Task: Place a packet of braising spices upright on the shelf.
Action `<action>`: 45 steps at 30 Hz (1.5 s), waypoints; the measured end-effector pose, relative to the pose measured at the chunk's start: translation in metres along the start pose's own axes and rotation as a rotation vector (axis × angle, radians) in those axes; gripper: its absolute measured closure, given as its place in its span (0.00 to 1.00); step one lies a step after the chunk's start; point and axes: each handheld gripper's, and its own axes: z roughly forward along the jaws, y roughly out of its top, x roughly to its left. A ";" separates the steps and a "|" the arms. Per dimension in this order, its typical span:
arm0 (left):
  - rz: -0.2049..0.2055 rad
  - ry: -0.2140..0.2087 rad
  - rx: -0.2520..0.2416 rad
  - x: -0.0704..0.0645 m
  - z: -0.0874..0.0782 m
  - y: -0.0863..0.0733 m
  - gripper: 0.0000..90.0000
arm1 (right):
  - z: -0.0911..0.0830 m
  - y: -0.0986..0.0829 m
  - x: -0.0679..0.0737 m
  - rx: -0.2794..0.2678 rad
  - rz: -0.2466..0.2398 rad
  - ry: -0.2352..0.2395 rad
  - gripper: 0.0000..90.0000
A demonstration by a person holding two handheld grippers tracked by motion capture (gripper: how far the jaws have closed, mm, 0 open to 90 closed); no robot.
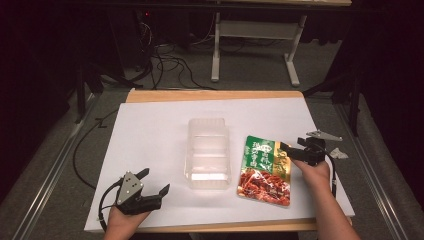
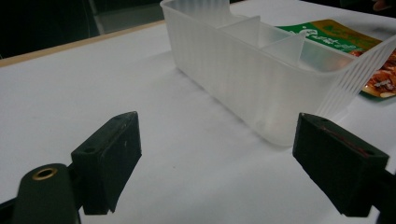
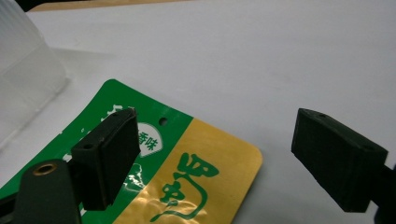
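Taking the clear plastic container [image 1: 208,154] as the landmark: nearest the person, the left gripper [image 1: 152,182] rests low on the white sheet [image 1: 150,125] off its near-left corner, jaws spread wide and holding nothing. To the container's right lies the sauce pouch [image 1: 264,171], flat, just beside its wall. It looks light, limp and glossy, likely to sag and slip, so its free top corner seems the best hold. There the right gripper [image 1: 289,150] hovers, jaws spread, hand angled inward.
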 end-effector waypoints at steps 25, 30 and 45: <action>0.047 0.004 0.051 -0.004 -0.002 -0.010 0.16 | 0.023 -0.003 -0.019 0.123 0.108 0.105 0.22; 0.048 0.002 0.046 -0.005 -0.002 -0.010 0.16 | 0.025 -0.004 -0.020 0.145 0.126 0.126 0.23; 0.068 -0.006 0.058 -0.007 0.001 -0.011 0.16 | 0.024 -0.008 -0.024 0.116 0.183 0.206 0.31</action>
